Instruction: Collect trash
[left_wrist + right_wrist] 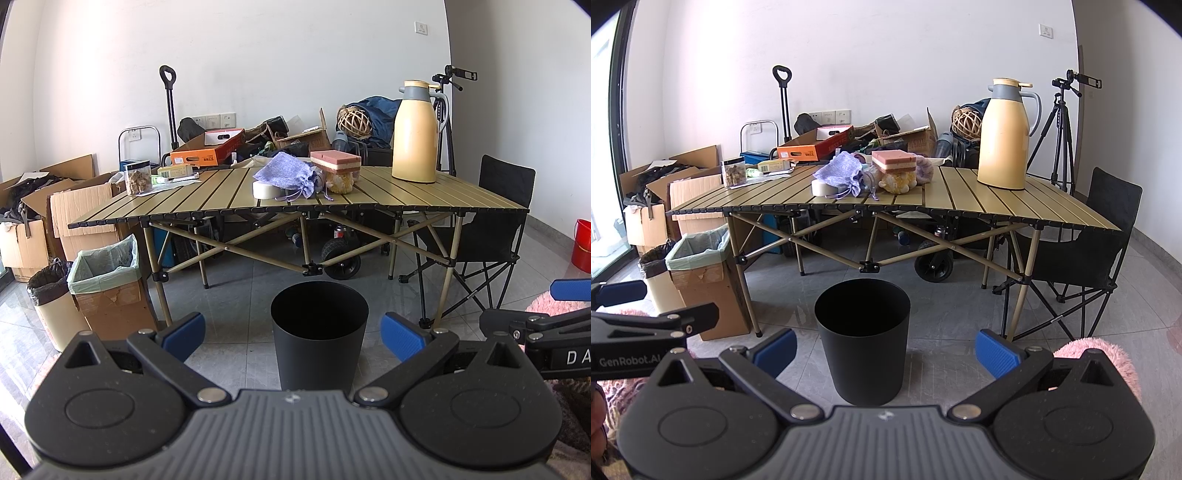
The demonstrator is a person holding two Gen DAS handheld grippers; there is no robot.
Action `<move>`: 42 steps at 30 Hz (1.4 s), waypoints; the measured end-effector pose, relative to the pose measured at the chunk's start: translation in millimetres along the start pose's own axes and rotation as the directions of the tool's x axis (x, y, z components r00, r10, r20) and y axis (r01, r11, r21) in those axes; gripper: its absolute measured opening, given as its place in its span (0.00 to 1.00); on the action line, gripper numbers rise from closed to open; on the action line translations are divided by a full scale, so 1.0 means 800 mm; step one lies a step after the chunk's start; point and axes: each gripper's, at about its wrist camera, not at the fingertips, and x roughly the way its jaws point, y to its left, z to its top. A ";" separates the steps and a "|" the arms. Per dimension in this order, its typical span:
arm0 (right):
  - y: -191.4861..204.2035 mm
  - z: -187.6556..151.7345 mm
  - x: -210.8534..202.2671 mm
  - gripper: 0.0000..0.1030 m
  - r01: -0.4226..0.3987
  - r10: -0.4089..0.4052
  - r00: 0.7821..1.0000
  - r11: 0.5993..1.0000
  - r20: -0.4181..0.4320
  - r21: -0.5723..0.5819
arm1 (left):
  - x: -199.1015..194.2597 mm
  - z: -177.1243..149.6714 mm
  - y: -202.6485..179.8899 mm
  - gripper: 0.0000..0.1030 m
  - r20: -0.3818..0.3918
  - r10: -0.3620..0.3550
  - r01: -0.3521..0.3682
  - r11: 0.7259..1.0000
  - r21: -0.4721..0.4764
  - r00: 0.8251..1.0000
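Note:
A black round waste bin (320, 334) (862, 338) stands on the tiled floor in front of a slatted folding table (424, 197) (979, 201). On the table lie a purple drawstring pouch (286, 176) (839, 171), a white tape roll (266, 190) (823, 187), a pink sponge block (335, 161) (894, 160) on a jar, a clear snack jar (138, 178) (735, 172) and small packets (177, 171). My left gripper (292, 332) is open and empty, close to the bin. My right gripper (885, 347) is open and empty too, just right of the left one.
A tall yellow thermos (415, 133) (1004, 134) stands on the table's right. A lined cardboard bin (107, 273) (701, 258) and a small bagged bin (50, 295) sit left. A black folding chair (491, 229) (1104, 236), tripod (1060, 125), red bucket (583, 243) and cluttered boxes surround.

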 end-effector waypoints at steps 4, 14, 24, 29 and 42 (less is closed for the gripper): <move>0.000 0.000 0.000 1.00 0.000 0.000 1.000 1.000 0.000 0.000 | 0.000 0.000 0.000 1.00 0.000 0.000 0.000 1.000 0.001 1.000; 0.001 0.000 0.000 1.00 0.000 0.000 1.000 1.000 0.001 -0.001 | 0.000 0.000 0.000 1.00 0.001 0.000 0.000 1.000 0.001 1.000; 0.001 0.001 0.000 1.00 0.000 0.000 1.000 1.000 0.002 -0.001 | 0.000 0.000 -0.001 1.00 0.003 0.000 0.000 1.000 0.001 1.000; 0.000 0.001 0.000 1.00 0.000 0.000 1.000 1.000 0.003 -0.001 | -0.001 0.000 -0.001 1.00 0.004 0.000 0.000 1.000 0.001 1.000; 0.002 0.005 0.004 1.00 0.000 0.000 1.000 1.000 0.002 -0.001 | -0.008 0.016 0.000 1.00 0.010 0.001 -0.001 1.000 -0.002 1.000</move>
